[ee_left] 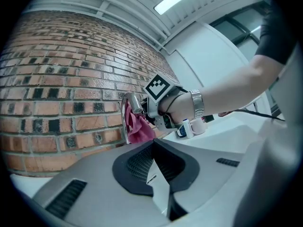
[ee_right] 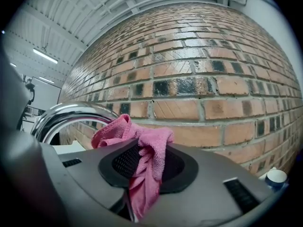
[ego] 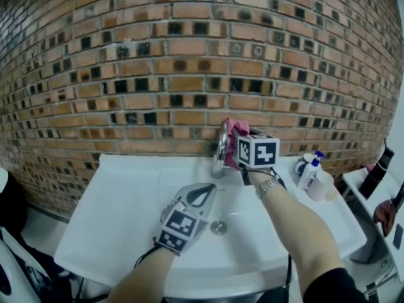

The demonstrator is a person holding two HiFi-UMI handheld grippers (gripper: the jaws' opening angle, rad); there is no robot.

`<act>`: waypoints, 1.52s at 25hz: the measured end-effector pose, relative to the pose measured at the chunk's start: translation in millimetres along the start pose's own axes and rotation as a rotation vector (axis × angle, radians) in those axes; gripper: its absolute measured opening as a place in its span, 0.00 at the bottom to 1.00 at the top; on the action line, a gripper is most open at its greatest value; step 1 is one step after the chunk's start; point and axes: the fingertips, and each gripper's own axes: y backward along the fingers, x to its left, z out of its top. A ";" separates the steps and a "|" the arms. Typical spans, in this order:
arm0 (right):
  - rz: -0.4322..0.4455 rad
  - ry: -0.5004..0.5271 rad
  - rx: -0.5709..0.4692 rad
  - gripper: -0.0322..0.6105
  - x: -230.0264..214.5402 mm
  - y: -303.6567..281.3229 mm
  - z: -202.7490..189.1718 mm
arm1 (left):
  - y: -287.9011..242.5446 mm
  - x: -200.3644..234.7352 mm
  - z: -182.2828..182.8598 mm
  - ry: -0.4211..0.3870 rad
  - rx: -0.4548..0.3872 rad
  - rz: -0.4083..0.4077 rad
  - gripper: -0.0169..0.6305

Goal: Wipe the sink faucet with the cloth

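Two tools: the right tool (ego: 240,153), mid-frame, grips the cloth (ee_right: 147,160) at the faucet (ego: 220,150) for wiping, while the left tool (ego: 201,196) waits closed and empty below.

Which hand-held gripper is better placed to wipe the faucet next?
Right. The right hand-held gripper is clamped on the pink cloth right beside the faucet. The left hand-held gripper is shut, empty, over the sink basin.

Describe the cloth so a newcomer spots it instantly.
Find the white sink under the brick wall, then its chrome faucet at the back. The cloth is bunched at the faucet's right side in the head view, the only pink thing there.
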 end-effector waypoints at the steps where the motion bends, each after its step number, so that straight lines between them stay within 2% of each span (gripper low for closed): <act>1: -0.001 0.006 0.008 0.20 -0.2 -0.5 -3.4 | -0.1 0.0 -0.3 -0.001 0.001 0.000 0.04; 24: -0.023 0.160 0.109 0.20 10.3 4.1 -54.4 | -0.7 -1.6 -0.8 -0.011 0.000 -0.007 0.04; 38: 0.006 0.236 0.116 0.20 35.7 18.4 -77.1 | -0.4 -2.5 0.0 -0.015 -0.002 -0.010 0.04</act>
